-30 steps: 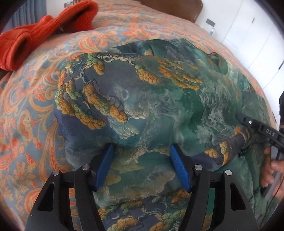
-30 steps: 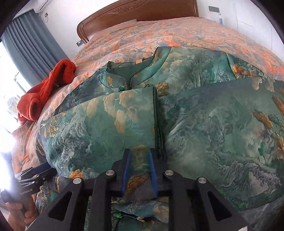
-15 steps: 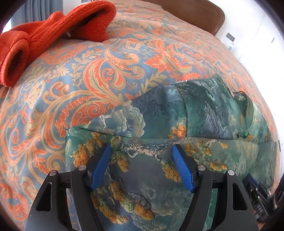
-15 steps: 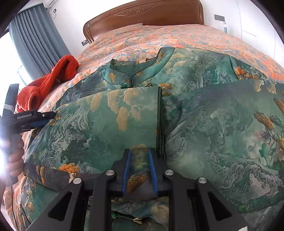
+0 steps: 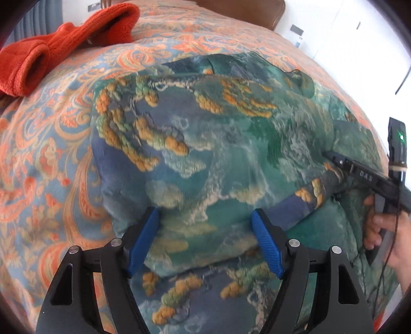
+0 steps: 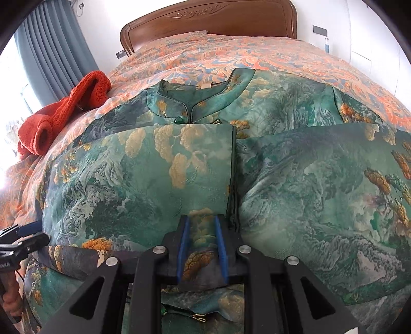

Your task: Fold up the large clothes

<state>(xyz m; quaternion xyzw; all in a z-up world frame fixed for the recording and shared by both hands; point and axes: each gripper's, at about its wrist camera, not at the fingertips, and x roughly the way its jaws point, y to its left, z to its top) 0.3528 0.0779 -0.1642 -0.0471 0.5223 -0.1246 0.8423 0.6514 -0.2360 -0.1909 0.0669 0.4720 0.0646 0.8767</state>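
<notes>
A large green garment (image 5: 231,144) with gold cloud and pine patterns lies folded on the bed, its stand-up collar (image 6: 185,108) toward the headboard. My left gripper (image 5: 205,218) hovers over the garment's folded left side. Its jaws are opening, and the cloth below lies between the blue pads (image 5: 143,244) without being pressed. My right gripper (image 6: 201,223) is shut on a bunched fold of the garment (image 6: 179,179) at the near edge, beside a dark seam. In the left wrist view the right gripper (image 5: 334,158) pinches that hem, with a hand (image 5: 385,231) on its handle.
The bed carries an orange and blue paisley bedspread (image 5: 51,167). A red-orange knitted piece (image 6: 64,115) lies bunched at the far left of the bed. A wooden headboard (image 6: 210,20) stands behind, a grey curtain (image 6: 51,51) to the left, and white cupboard doors (image 5: 359,38) to the right.
My left gripper swung out toward the bare bedspread and rose, then came back low over the garment's left side with its jaws a little wider. The right gripper kept its grip and place.
</notes>
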